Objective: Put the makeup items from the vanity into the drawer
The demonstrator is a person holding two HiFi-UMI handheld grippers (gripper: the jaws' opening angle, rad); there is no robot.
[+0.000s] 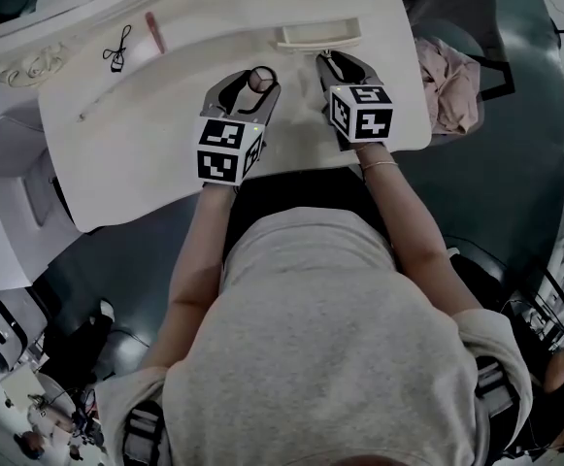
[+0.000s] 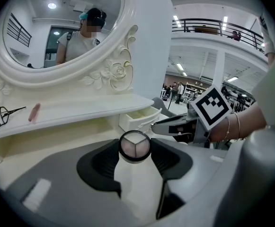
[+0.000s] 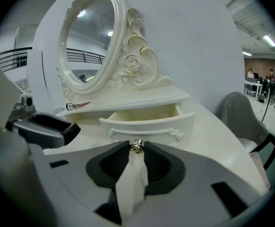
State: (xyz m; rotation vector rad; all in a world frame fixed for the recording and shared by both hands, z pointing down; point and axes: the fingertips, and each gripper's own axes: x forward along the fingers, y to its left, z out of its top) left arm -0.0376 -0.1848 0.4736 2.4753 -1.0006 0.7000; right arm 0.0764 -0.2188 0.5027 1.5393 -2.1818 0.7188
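We see the left gripper (image 2: 135, 151) with its jaws closed on a round compact (image 2: 135, 144), held over the white desk (image 1: 155, 173); the right gripper (image 3: 137, 150) has its jaws pinched on the small metal knob (image 3: 137, 146) of the drawer (image 3: 149, 122), which stands pulled open under the shelf (image 2: 80, 110); on that shelf, well apart from both grippers, an eyelash curler (image 2: 4, 113) and a pink tube (image 2: 33, 112) lie below the oval mirror (image 2: 57, 27).

Both forearms reach forward side by side, angled downward. The left hand-held gripper (image 1: 259, 80) clamps a round compact (image 2: 135, 145) at its jaw tips. The right hand-held gripper (image 1: 346, 60) pinches a small knob (image 3: 137, 147).
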